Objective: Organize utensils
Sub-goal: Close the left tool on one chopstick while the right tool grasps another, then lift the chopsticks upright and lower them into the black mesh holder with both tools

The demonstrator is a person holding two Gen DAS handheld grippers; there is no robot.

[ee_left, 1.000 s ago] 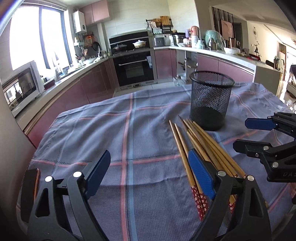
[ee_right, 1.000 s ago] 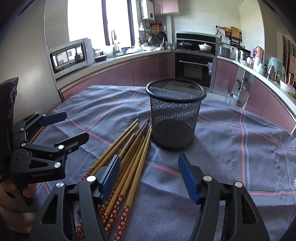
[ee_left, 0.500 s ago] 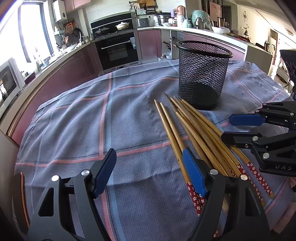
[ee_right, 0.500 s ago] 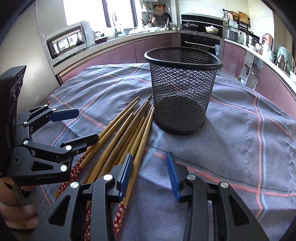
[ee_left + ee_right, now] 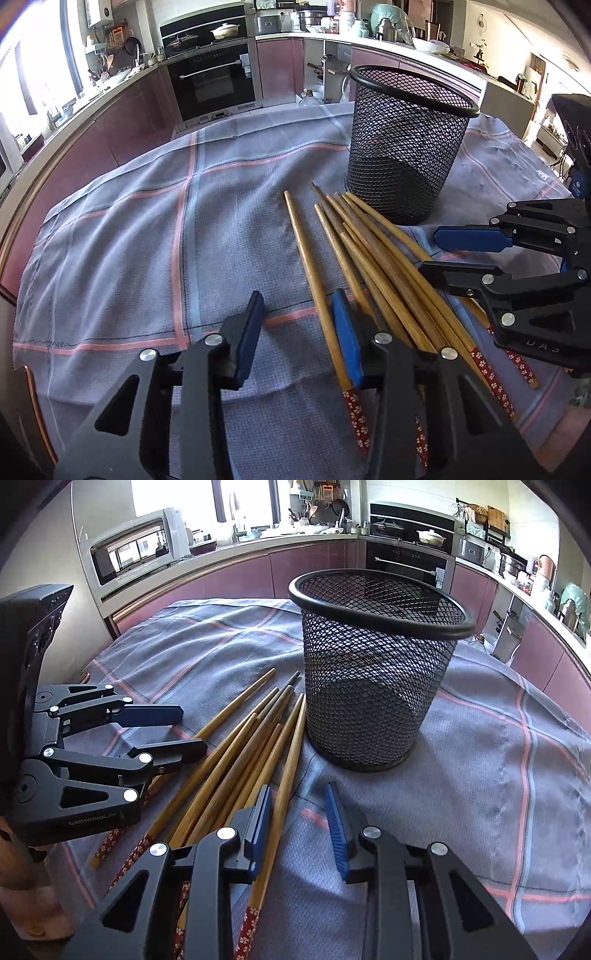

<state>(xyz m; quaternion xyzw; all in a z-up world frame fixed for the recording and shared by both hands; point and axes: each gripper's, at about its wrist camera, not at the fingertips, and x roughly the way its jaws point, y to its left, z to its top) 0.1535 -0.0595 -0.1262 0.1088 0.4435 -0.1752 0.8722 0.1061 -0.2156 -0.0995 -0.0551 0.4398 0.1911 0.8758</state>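
Note:
Several wooden chopsticks (image 5: 373,258) with red flowered ends lie in a loose bundle on the cloth, tips toward a black mesh cup (image 5: 406,147). The bundle (image 5: 243,760) and the cup (image 5: 373,672) also show in the right wrist view. My left gripper (image 5: 299,332) is open, low over the cloth at the bundle's left edge; the leftmost chopstick lies between its jaws, by its right finger. My right gripper (image 5: 299,819) is open at the bundle's right edge, with the rightmost chopstick between its jaws. Each gripper appears in the other's view, the right one (image 5: 443,254) and the left one (image 5: 192,731).
A blue-grey checked cloth (image 5: 147,240) covers the table. Kitchen counters, an oven (image 5: 210,77) and a microwave (image 5: 133,550) stand beyond the table. The mesh cup stands upright right behind the chopstick tips.
Both grippers have moved forward and down toward the chopsticks and the cup. Both sets of jaws have narrowed but remain open.

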